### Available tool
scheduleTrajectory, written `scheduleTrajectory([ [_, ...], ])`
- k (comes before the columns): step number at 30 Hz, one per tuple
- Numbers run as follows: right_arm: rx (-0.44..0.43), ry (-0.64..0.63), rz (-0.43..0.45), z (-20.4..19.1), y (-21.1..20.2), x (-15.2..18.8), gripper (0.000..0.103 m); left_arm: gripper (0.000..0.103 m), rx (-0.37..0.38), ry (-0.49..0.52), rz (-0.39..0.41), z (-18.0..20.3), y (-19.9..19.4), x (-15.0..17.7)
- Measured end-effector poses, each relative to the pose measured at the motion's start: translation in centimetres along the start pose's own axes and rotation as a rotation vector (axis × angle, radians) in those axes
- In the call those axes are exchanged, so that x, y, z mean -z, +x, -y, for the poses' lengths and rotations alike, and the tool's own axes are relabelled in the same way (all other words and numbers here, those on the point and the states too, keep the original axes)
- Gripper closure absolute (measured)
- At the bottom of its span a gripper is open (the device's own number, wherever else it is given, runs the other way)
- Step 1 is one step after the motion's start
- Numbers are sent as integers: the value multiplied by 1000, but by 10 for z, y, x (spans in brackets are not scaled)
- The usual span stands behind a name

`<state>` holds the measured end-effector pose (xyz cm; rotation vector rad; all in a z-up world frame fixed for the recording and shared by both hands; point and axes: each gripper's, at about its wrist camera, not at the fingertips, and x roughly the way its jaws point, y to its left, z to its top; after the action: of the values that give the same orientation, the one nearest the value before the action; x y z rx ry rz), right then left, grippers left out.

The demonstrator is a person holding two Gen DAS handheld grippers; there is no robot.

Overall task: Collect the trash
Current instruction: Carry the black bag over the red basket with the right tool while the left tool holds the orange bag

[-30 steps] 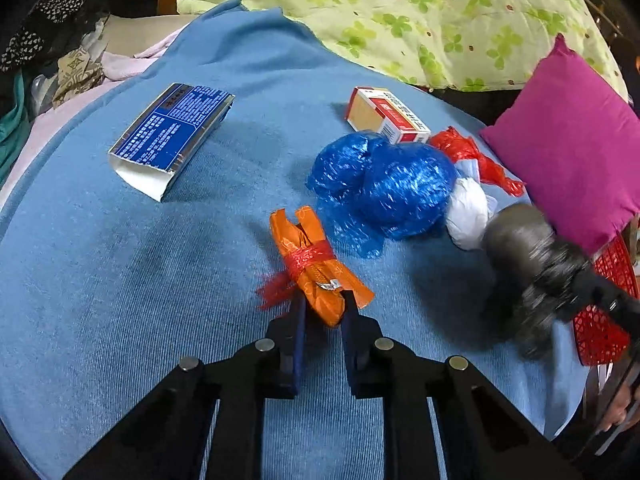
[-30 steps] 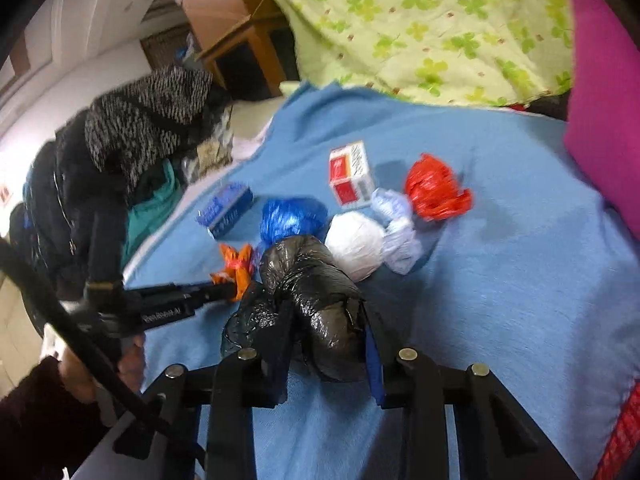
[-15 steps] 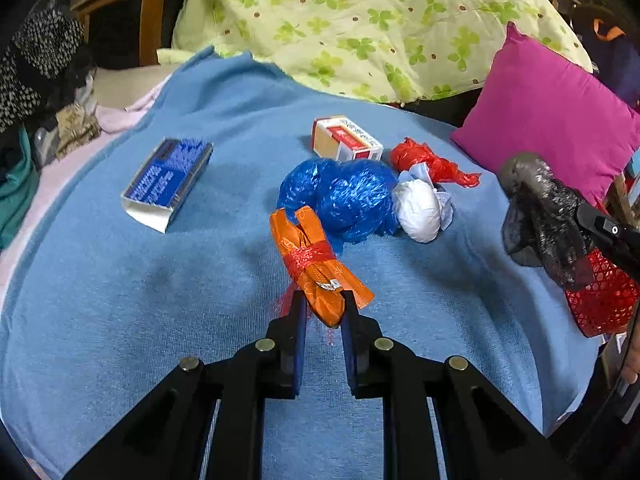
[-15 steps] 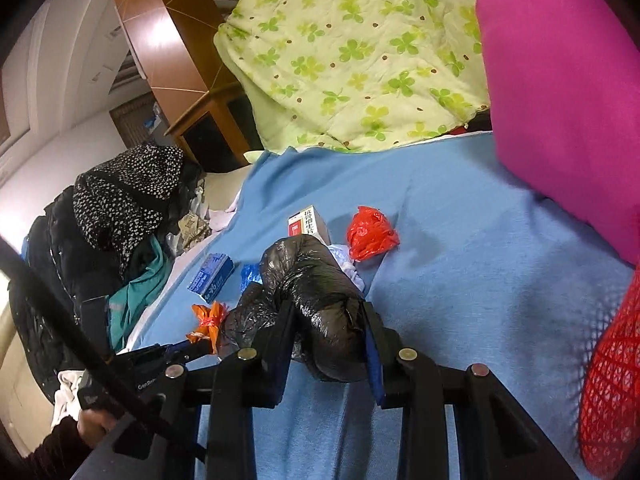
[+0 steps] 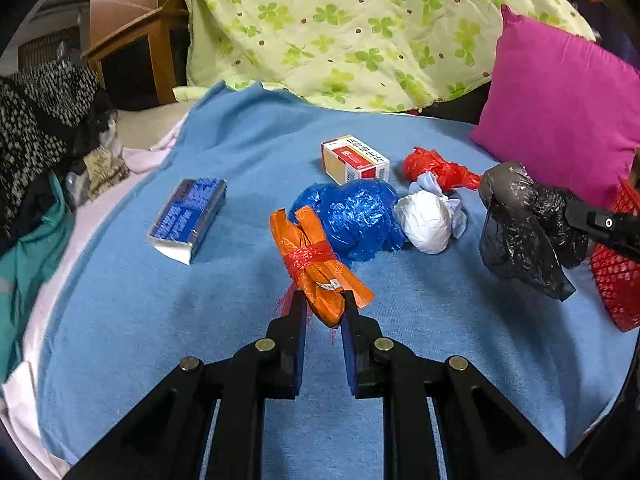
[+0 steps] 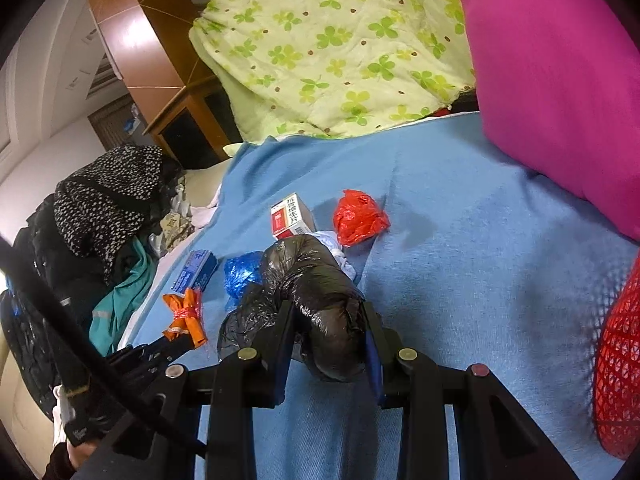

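My left gripper [image 5: 323,305] is shut on an orange wrapper bundle tied with red net [image 5: 310,256] and holds it above the blue blanket [image 5: 160,320]; it also shows in the right wrist view [image 6: 185,314]. My right gripper [image 6: 328,312] is shut on a crumpled black plastic bag [image 6: 316,300], seen at the right of the left wrist view [image 5: 524,232], beside the red mesh basket [image 6: 618,368]. On the blanket lie a blue bag [image 5: 356,218], a white bag [image 5: 426,220], a red bag [image 5: 436,168], a red-and-white box [image 5: 354,158] and a blue carton [image 5: 190,212].
A magenta pillow [image 5: 560,108] stands at the right behind the basket [image 5: 616,280]. A green clover quilt [image 5: 352,28] lies at the back. Dark clothes [image 5: 36,120] are piled at the left edge, with a wooden cabinet [image 5: 132,52] behind.
Both grippers have risen and pulled back with their loads. The black bag has moved right, up next to the red basket.
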<state>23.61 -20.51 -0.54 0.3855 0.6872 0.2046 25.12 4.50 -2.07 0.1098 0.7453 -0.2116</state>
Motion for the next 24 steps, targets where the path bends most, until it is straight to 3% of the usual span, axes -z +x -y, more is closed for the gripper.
scheduleTrajectory([
  [11, 9, 2, 10, 4, -3, -1, 70, 86, -59, 49, 48, 17, -14, -1],
  [24, 4, 16, 118, 17, -42, -3, 70, 86, -62, 124, 109, 62, -61, -2],
])
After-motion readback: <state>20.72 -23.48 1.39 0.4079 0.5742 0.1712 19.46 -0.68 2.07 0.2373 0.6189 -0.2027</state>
